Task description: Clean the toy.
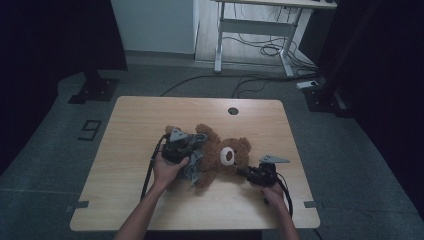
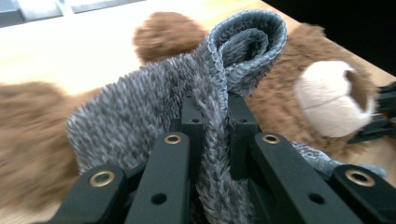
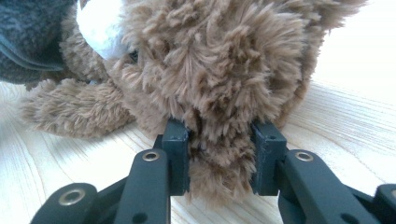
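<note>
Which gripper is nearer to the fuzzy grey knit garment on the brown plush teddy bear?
Left. The left gripper is clamped on the grey garment; the right gripper grips the teddy bear at its head end, away from it.

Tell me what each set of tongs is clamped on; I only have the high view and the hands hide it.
Observer: The left tongs are shut on a fold of the grey knitted garment worn by the teddy bear.
Operator: Report the right side.
Observer: The right tongs are shut on a tuft of brown fur at the edge of the bear's head.
Operator: Say how the grey fabric sits above the grip.
Observer: It curls over into a rolled edge above the jaw tips, showing a ribbed underside.
</note>
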{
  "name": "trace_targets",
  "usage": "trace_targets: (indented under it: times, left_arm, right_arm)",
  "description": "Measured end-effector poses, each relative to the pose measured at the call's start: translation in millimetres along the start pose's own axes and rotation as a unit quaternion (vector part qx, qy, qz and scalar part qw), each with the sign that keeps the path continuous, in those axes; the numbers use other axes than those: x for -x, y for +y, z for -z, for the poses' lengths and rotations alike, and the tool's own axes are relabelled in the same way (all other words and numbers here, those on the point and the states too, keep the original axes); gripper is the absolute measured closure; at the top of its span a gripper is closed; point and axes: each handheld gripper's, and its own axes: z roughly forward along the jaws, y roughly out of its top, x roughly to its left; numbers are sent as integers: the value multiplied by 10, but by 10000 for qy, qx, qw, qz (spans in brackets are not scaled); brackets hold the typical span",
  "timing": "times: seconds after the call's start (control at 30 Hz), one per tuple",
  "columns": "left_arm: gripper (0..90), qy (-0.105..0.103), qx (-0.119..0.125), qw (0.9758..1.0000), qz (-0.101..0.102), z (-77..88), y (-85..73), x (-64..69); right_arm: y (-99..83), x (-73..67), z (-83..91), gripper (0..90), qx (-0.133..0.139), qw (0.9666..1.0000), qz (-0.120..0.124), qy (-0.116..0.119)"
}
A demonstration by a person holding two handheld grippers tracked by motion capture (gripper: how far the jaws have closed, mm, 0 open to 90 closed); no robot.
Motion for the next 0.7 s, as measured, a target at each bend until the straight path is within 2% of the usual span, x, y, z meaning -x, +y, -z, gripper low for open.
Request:
trace_targets:
  times: [0.1, 0.17, 0.27, 0.37, 0.4, 0.5, 0.53, 0.57, 0.63, 0.7]
  left_arm:
    - [804, 154, -9, 9998, 99, 74, -25, -132]
    - [804, 340, -36, 9993, 141, 111, -55, -225]
    - [804, 534, -215, 9981, 208, 116, -144, -382]
    - [804, 602, -323, 9967, 439, 110, -275, -546]
    - [804, 609, -360, 9958, 573, 127, -355, -626]
    - [804, 624, -351, 9954, 641, 171, -394, -672]
    - [804, 580, -202, 9959, 666, 245, -372, -663]
    - [804, 580, -202, 9959, 666, 245, -372, -663]
    - [804, 534, -7, 9969, 584, 330, -292, -599]
    - [805, 440, 193, 9979, 441, 404, -178, -477]
  right_arm:
    - [0, 0, 1, 650, -5, 10000, 0, 2]
    - [0, 1, 1, 651, -13, 10000, 0, 5]
    - [-1, 5, 2, 651, -23, 10000, -12, 18]
    - [-1, 5, 1, 651, -22, 10000, -17, 28]
    - [-1, 5, 1, 652, -26, 10000, -16, 30]
    - [-2, 8, 1, 653, -39, 10000, -17, 34]
    - [-2, 9, 0, 653, -41, 10000, -21, 36]
    - [-3, 9, -2, 653, -35, 10000, -24, 35]
    - [-3, 9, 0, 653, -47, 10000, -22, 33]
    - [-4, 9, -2, 653, -44, 10000, -23, 31]
